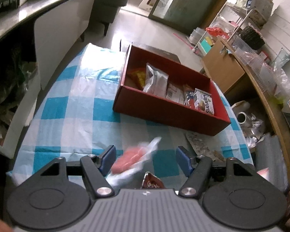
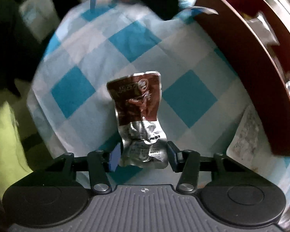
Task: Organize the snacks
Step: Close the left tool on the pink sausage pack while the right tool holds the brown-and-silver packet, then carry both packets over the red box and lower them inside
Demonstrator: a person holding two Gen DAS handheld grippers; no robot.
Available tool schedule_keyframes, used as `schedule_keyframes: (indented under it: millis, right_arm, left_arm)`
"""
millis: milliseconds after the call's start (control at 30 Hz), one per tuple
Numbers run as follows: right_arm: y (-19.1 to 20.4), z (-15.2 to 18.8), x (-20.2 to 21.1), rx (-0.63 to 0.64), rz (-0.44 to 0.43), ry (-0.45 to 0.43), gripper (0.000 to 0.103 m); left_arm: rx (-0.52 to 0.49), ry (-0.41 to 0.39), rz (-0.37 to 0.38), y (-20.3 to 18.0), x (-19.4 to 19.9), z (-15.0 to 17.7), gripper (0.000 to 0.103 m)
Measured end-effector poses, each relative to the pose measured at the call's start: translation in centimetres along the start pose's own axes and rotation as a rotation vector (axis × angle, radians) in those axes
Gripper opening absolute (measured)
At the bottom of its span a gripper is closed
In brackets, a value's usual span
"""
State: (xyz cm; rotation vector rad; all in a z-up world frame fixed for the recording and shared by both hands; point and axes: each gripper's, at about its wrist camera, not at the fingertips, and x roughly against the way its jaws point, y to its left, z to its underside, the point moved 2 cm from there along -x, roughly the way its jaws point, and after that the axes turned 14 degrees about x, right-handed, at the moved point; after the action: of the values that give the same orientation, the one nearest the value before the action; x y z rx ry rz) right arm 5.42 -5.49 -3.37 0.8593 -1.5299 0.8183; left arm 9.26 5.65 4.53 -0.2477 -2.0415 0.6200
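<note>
Blue-checked tablecloth (image 1: 71, 104), white cabinet (image 1: 61, 31), cardboard box (image 1: 222, 67), wire rack (image 1: 235, 17).

Your left wrist camera sits just behind its blue-padded fingers (image 1: 184, 159) and looks obliquely down across the desk's blue-and-white checked cloth (image 1: 71, 104), with the open red cardboard box (image 1: 164, 114) at mid-frame and room clutter along the top. Your right wrist camera looks almost straight down, close to the same cloth (image 2: 83, 61). Both views share the cloth, the box, at the right edge (image 2: 247, 58), and the crumpled brown-and-silver foil packet (image 2: 139, 116), at the left view's bottom centre (image 1: 151, 182).
</note>
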Motion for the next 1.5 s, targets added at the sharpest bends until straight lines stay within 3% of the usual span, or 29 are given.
schedule_keyframes:
  millis: [100,267,367,467,633,667,700,767,900,1233,1500]
  right_arm:
    - [-1.6,1.8,1.3,-0.14,-0.036,-0.097,0.056]
    - [-2.5,4.8,1.2,-0.247,-0.025,-0.135,0.056]
    - [-2.8,5.3,1.1,-0.28,-0.049,-0.175,0.056]
    - [-4.5,6.9,1.7,-0.349,-0.074,-0.238,0.056]
    - [-5.9,8.7,2.0,-0.427,-0.13,-0.294,0.056]
    - [-6.1,8.9,2.0,-0.437,-0.138,-0.302,0.056]
    - [-6.2,8.9,1.9,-0.445,-0.144,-0.308,0.056]
    - [-6.5,9.2,2.0,-0.458,-0.141,-0.321,0.056]
    - [-6.9,9.2,3.0,-0.476,-0.186,-0.379,0.055]
    - [-8.4,10.2,4.7,-0.564,-0.209,-0.475,0.055]
    - [-9.1,10.9,5.9,-0.658,-0.286,-0.595,0.055]
  left_arm:
    - [-0.007,-0.005,-0.016,0.1,0.0,0.1,0.061]
    - [-0.075,0.052,-0.067,0.4,-0.8,1.5,0.062]
    - [-0.214,0.088,-0.095,-0.4,-0.6,3.2,0.065]
    - [-0.392,0.113,-0.176,-1.2,-1.6,5.0,0.075]
    - [-0.545,0.227,-0.302,-0.3,-6.2,7.4,0.076]
    - [-0.542,0.203,-0.284,-0.2,-5.9,7.4,0.072]
    - [-0.529,0.213,-0.276,-0.2,-5.9,7.3,0.058]
    - [-0.48,0.201,-0.262,-0.1,-5.5,6.8,0.051]
    - [-0.434,0.2,-0.26,-0.4,-5.1,6.7,0.05]
    - [-0.236,0.146,-0.132,-0.1,-3.2,4.5,0.05]
    - [-0.128,0.097,-0.002,-1.3,-1.8,2.2,0.05]
